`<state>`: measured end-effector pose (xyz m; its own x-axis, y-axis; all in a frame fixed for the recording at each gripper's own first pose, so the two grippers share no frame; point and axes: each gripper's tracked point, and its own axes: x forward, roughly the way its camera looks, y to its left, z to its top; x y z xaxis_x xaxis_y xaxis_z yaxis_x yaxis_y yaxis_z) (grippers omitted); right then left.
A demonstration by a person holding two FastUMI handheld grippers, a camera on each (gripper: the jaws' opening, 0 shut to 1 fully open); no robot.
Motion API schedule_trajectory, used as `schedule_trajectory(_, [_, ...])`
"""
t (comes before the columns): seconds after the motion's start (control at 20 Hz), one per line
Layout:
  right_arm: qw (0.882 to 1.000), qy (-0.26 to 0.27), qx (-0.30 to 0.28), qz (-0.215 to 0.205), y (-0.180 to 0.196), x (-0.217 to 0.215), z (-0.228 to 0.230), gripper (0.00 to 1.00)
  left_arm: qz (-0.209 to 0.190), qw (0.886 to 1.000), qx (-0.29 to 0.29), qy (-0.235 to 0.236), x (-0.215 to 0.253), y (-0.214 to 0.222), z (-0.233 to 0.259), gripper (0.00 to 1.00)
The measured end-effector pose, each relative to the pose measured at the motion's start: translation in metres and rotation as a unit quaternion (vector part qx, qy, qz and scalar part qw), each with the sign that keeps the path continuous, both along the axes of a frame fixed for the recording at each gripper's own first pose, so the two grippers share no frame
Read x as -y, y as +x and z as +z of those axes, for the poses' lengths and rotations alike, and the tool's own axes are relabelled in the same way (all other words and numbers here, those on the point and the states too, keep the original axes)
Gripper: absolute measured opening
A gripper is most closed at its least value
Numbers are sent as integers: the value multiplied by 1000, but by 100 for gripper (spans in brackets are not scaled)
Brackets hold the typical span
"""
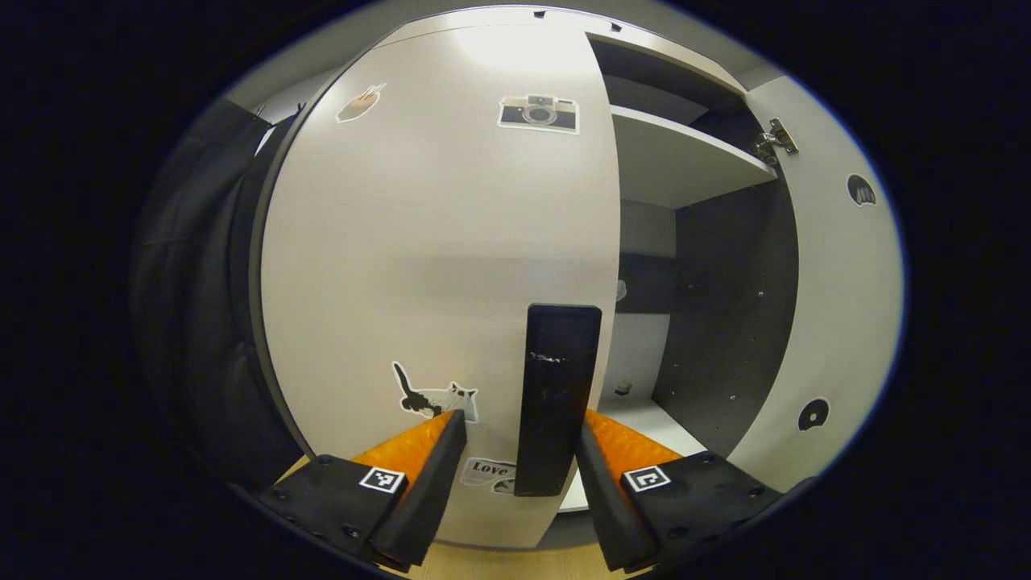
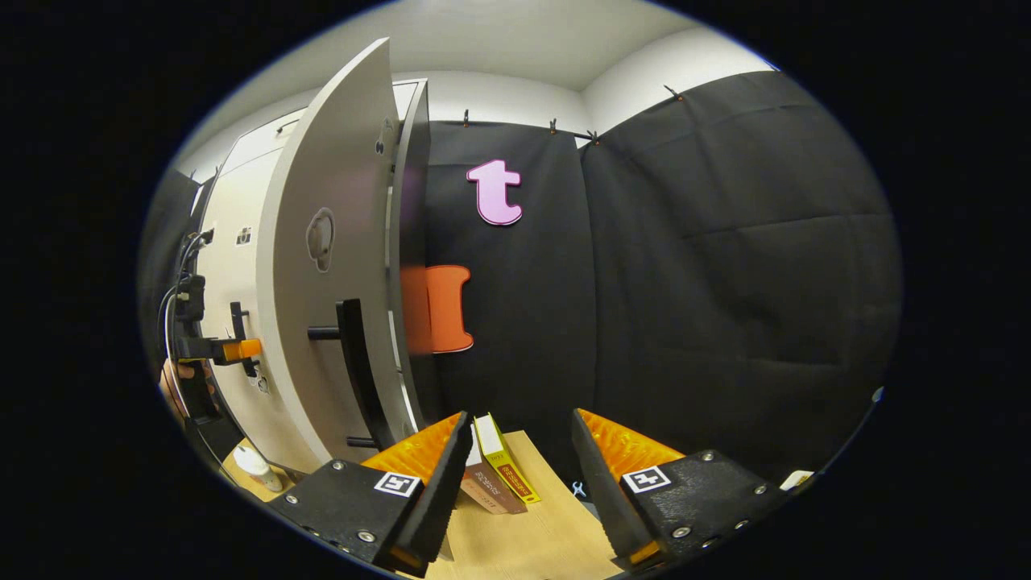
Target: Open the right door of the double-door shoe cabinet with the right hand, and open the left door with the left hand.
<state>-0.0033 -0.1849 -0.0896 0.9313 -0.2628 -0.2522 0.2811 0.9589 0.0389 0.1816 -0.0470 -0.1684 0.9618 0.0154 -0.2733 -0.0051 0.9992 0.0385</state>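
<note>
- Step in hand, as I judge it: the left door (image 1: 435,266) is to be opened; the right door (image 2: 322,274) already stands swung out wide.
- Left hand-held gripper (image 1: 519,451): fingers apart, straddling the dark upright handle (image 1: 558,395) of the left door, which sits between them near the door's 3 o'clock edge. No finger presses on it as far as I can see.
- Right hand-held gripper (image 2: 515,451): fingers apart, holding nothing, clear of the right door, whose handle (image 2: 358,379) lies off at 10 o'clock in its view.
- To do the step well: close squarely on the mid-length of the handle, then pull along the arc of the hinge at the door's 9 o'clock edge, not straight back, or the bar may slip from the pads.
- Materials: door faces are smooth, matt, pale board with flat stickers; handles are rigid dark bars on short posts; the cabinet interior (image 1: 725,306) is dark with a pale shelf (image 1: 685,153) and a metal hinge (image 1: 775,138).
- A few books (image 2: 493,475) rest on a wood-grain counter (image 2: 532,540) at 6 o'clock in the right gripper view.
</note>
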Motion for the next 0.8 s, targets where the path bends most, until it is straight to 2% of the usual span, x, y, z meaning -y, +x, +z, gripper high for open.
schedule_trajectory(0.1, [1000, 3, -3, 2, 1, 0, -3, 76, -2, 1000, 3, -1, 2, -2, 3, 82])
schedule_trajectory(0.25, [1000, 8, -5, 2, 0, 3, -7, 76, -16, 1000, 2, -10, 13, -2, -1, 69])
schedule_trajectory(0.3, [1000, 9, -6, 0, -1, 4, -8, 76, -19, 1000, -1, -5, 16, -3, -2, 55])
schedule_trajectory(0.4, [1000, 6, -6, 5, -2, 0, -7, 76, -17, 1000, -1, 18, 15, -1, -3, 41])
schedule_trajectory(0.5, [1000, 4, -7, 13, -4, -5, -9, 76, -16, 1000, -6, 9, 15, 0, -4, 35])
schedule_trajectory(0.65, [1000, 1, -11, 18, -9, -5, -11, 76, -5, 998, -39, -46, 14, -3, -6, 33])
schedule_trajectory(0.75, [1000, 13, -12, 21, -12, -8, -13, 76, 0, 999, -36, -19, 13, -4, -7, 33])
schedule_trajectory(0.8, [999, 22, -11, 26, -15, -12, -14, 77, 7, 1000, -27, 1, 12, -6, -4, 27])
